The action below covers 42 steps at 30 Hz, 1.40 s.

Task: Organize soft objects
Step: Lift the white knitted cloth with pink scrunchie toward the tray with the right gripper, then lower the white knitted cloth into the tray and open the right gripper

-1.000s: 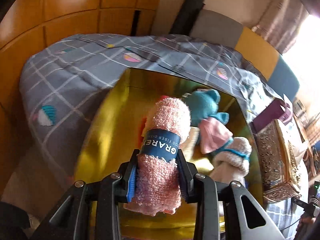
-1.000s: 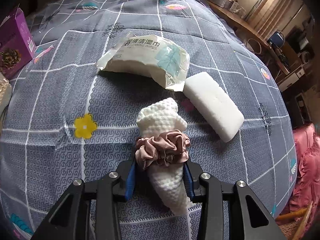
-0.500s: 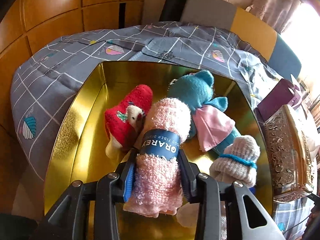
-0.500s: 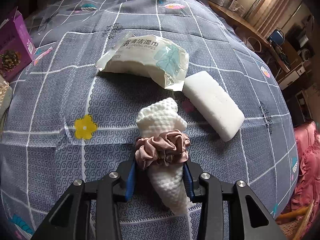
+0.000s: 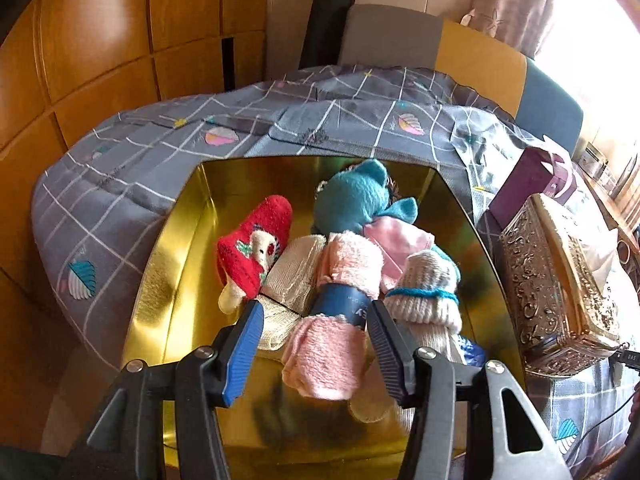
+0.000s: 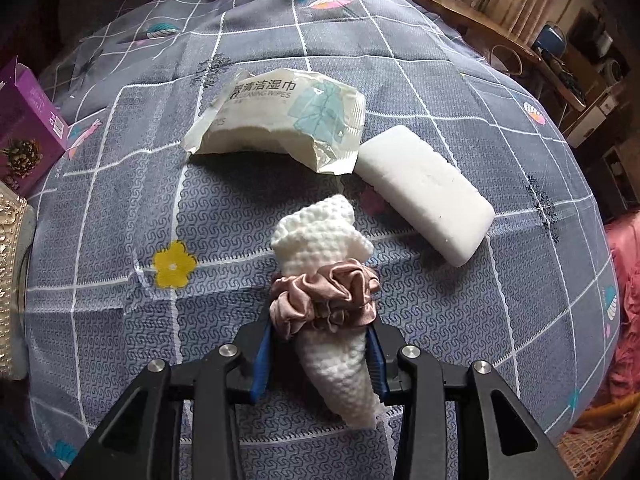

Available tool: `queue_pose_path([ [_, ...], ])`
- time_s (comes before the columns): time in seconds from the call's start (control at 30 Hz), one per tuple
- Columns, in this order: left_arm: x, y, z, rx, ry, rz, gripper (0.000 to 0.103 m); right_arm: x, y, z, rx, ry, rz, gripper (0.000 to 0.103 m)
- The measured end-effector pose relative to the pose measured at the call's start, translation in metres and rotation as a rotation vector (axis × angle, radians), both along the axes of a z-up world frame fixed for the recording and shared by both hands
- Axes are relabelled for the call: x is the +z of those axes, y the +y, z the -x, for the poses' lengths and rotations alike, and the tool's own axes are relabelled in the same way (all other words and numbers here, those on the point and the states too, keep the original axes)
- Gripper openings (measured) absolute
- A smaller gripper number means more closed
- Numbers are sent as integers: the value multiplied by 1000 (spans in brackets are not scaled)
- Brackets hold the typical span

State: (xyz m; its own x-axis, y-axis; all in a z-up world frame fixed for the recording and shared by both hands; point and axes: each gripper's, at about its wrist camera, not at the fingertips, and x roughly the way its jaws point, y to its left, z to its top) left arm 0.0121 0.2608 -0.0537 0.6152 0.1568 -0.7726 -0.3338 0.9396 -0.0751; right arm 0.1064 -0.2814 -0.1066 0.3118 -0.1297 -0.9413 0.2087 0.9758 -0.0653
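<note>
In the left wrist view a gold tin (image 5: 168, 280) on the bed holds a red sock (image 5: 256, 248), a teal plush toy (image 5: 352, 200), a white knitted roll (image 5: 428, 292) and a pink towel roll with a blue band (image 5: 336, 320). My left gripper (image 5: 316, 340) is open; its jaws stand apart on either side of the pink roll, which lies in the tin. In the right wrist view my right gripper (image 6: 320, 340) is shut on a white waffle cloth roll (image 6: 324, 248) bound by a brown scrunchie (image 6: 324, 296), just above the bedspread.
A wet-wipes pack (image 6: 288, 120) and a white sponge block (image 6: 424, 192) lie on the grey checked bedspread (image 6: 120, 200) ahead of the right gripper. A purple box (image 6: 24, 120) is at the left. An ornate metal box (image 5: 560, 280) stands right of the tin.
My left gripper has lowered the pink towel roll into the tin and opened, letting it go. The right gripper has barely moved and still holds the white roll.
</note>
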Motion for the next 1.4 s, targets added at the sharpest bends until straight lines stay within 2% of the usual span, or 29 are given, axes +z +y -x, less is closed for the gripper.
queue_pose_path([
  [0.4, 15, -8, 14, -34, -48, -37, 54, 11, 15, -15, 31, -20, 2, 40],
  [0.57, 16, -14, 17, -56, -57, -38, 55, 28, 29, -23, 53, -56, 8, 40],
  [0.9, 21, -25, 17, -96, -73, -38, 55, 59, 45, -64, 85, -121, -92, 40],
  [1.17, 23, -30, 17, -117, -77, -45, 55, 104, 95, -97, 189, -216, -153, 40],
  [1.4, 22, -33, 18, -130, -75, -44, 55, 151, 162, -114, 337, -313, -184, 40],
])
